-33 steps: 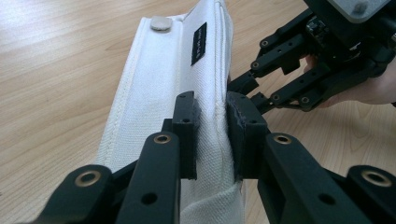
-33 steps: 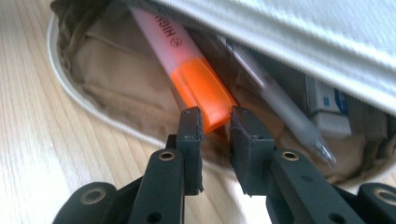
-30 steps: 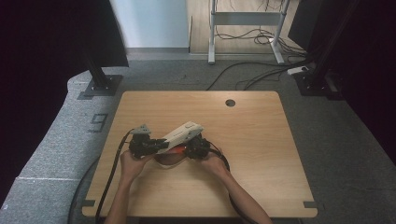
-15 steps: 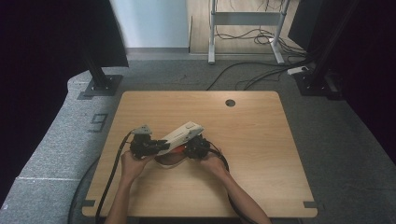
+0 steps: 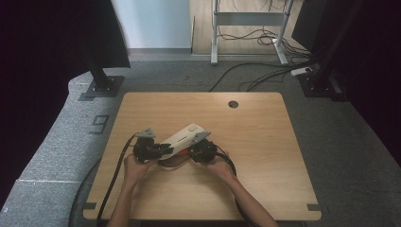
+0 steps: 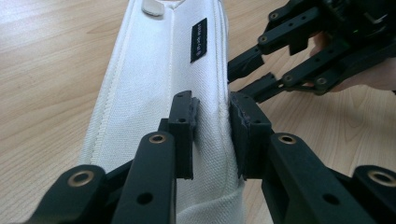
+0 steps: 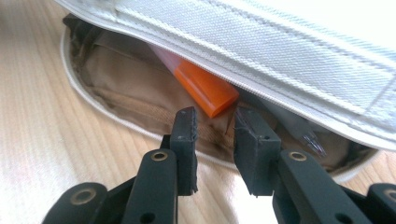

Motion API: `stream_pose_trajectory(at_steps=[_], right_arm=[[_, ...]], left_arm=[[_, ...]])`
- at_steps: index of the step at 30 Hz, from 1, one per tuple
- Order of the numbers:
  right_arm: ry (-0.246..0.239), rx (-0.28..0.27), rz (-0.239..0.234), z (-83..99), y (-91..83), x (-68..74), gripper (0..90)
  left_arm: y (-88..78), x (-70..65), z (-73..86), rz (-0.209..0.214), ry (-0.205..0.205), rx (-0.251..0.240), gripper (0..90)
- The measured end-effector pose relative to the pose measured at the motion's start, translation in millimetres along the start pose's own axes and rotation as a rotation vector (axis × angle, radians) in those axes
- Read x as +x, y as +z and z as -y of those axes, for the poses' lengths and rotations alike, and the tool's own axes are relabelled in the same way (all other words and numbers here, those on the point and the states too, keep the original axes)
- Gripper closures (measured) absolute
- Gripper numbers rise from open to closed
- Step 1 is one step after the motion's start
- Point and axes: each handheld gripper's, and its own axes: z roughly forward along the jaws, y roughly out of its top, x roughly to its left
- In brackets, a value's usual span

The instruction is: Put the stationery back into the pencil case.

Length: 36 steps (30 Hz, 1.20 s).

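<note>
- Table (image 5: 283, 179): a pale wooden top. The work sits on its near-left part, and both of the person's forearms come in from the near edge.
- Pencil case (image 5: 182, 137): a white fabric case with its long axis slanting from near-left to far-right. It lies between the two grippers. Its upper flap (image 7: 280, 56) is raised off the lower half, so a mouth opens along the near-right side and shows the tan lining (image 7: 121, 79).
- Left gripper (image 5: 158, 150): placed at the near-left end of the case and pointing along the case's length. In the left gripper view its jaws (image 6: 212, 116) are nearly closed, with a raised fold of the white flap pinched between the pads. It appears to be holding the flap up.
- Right gripper (image 5: 187, 153): placed at the near-right side of the case, facing the open mouth. It is the nearer tool to the contents. Its jaws (image 7: 215, 123) have just been opening to a narrow gap. Nothing is clamped in them, and the tips stand at the lower rim of the case.
- Orange item (image 7: 205, 88): a flat-ended bar, perhaps a marker or an eraser, tucked under the flap. It lies just beyond the right gripper's tips and slightly above the gap. Its blunt end points toward that gripper and its length runs back into the case. A reach straight in would probably meet this end first.
</note>
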Motion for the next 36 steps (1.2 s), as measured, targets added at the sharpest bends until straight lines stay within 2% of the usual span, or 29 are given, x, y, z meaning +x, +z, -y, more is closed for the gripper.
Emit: stream_pose_trajectory(at_steps=[11, 15, 22, 26, 30, 32, 36], right_arm=[[0.001, -0.010, -0.011, 4.4, -19.2, -1.1, 60.2], [0.015, -0.004, -0.031, 7.9, -23.6, -3.4, 55.8], [0.049, -0.006, -0.037, 17.4, -26.6, -11.5, 50.8], [0.061, -0.007, -0.038, 21.9, -27.2, -14.5, 47.9], [0.057, -0.004, -0.032, 24.0, -29.4, -14.6, 42.5], [0.054, -0.005, -0.030, 24.3, -30.2, -14.5, 41.2], [0.052, -0.010, -0.026, 25.1, -35.2, -14.3, 35.7]], left_arm=[[7.1, -4.0, 5.2, 0.002, 0.021, 0.021, 68.3], [10.3, -6.0, 7.7, 0.007, 0.031, 0.033, 66.0], [19.8, -9.4, 12.4, 0.019, 0.054, 0.074, 62.5], [20.5, -10.3, 13.4, 0.011, 0.058, 0.070, 60.6], [20.2, -12.3, 13.3, -0.008, 0.076, 0.076, 49.5], [19.0, -13.7, 12.8, -0.017, 0.082, 0.070, 47.5], [16.2, -14.3, 11.8, -0.029, 0.078, 0.075, 36.2]])
